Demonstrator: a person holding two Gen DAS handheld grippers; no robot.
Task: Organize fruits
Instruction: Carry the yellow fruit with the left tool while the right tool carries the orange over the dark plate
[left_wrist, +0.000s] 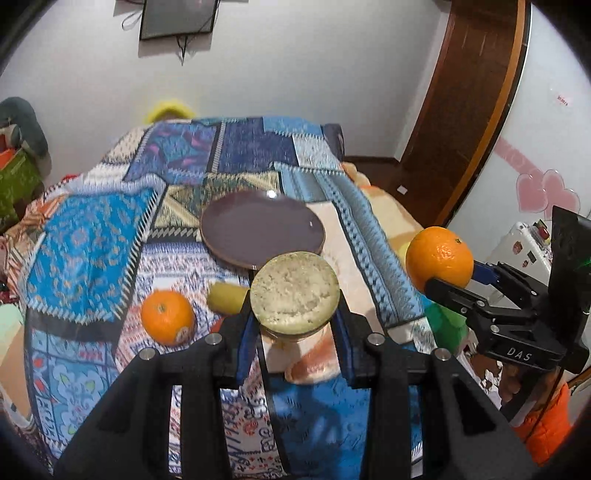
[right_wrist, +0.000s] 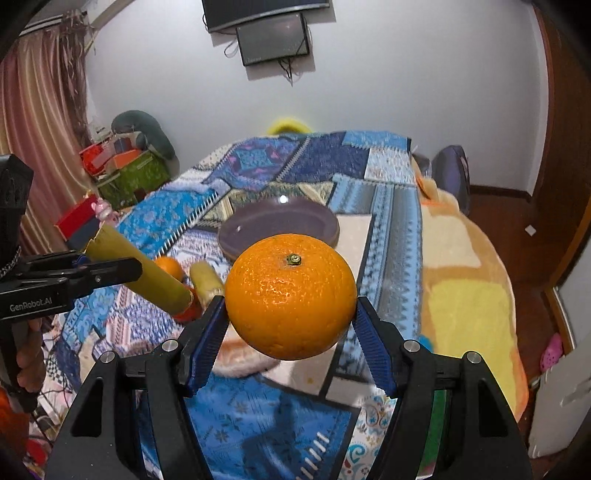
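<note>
My left gripper (left_wrist: 294, 314) is shut on a yellow-green sugarcane piece (left_wrist: 294, 291), seen end-on; in the right wrist view it shows as a long stick (right_wrist: 140, 271) held above the table. My right gripper (right_wrist: 290, 321) is shut on a large orange (right_wrist: 290, 295), also in the left wrist view (left_wrist: 439, 258), held in the air right of the table. A dark purple plate (left_wrist: 262, 227) lies on the patchwork cloth, also in the right wrist view (right_wrist: 280, 221). A second orange (left_wrist: 168, 317) and another yellow cane piece (left_wrist: 225, 297) lie on the cloth left of my left gripper.
The table (left_wrist: 92, 229) is covered by a blue patchwork cloth. A plush orange-yellow blanket (right_wrist: 469, 280) hangs at its right side. Boxes and clutter (right_wrist: 125, 170) stand at the far left by the curtain. A wooden door (left_wrist: 465, 103) is at the right.
</note>
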